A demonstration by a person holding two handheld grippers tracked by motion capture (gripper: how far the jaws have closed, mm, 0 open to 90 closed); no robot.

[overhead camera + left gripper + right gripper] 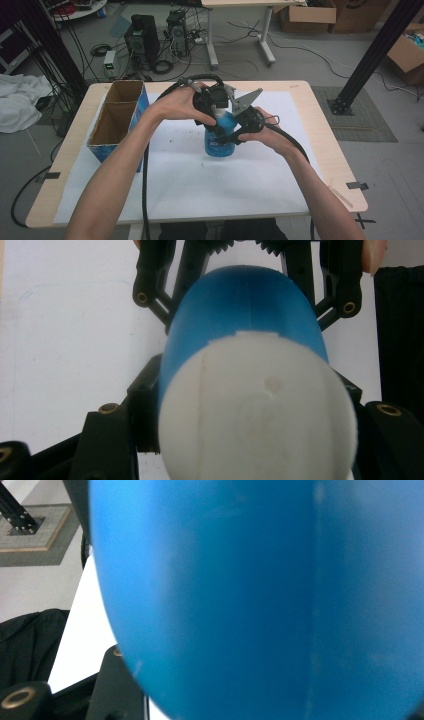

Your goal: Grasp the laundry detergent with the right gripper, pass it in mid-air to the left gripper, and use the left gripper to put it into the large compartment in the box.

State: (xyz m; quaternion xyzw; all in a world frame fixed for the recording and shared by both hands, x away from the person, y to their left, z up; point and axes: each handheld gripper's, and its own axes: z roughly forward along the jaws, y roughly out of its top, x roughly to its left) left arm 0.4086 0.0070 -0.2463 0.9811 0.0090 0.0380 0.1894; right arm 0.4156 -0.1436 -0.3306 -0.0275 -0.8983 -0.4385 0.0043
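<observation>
In the high view, a blue bottle (pixel 219 142) stands upright on the white sheet (pixel 200 185) that covers the table (pixel 320 120), near the middle of it. Its body is clear blue plastic with a label whose print is too small to read. The left gripper (pixel 212 107) comes down on the top of the bottle, and the right gripper (pixel 240 131) holds its body from the right side. An open cardboard box (pixel 117 117) with blue outer walls stands well apart at the left.

In the left gripper view, the bottle has a white cap (pixel 257 410), smooth and rounded, with a small dimple on top; below it the blue body (pixel 245 305) widens. The gripper's own black jaws stand at both sides of the cap, closed on it. Farther off, the other gripper's jaws clasp the blue body from both sides.

In the right gripper view, the blue body (pixel 260 595) is very close and blurred, with a faint vertical seam on the right. This gripper is closed firmly on the bottle.
</observation>
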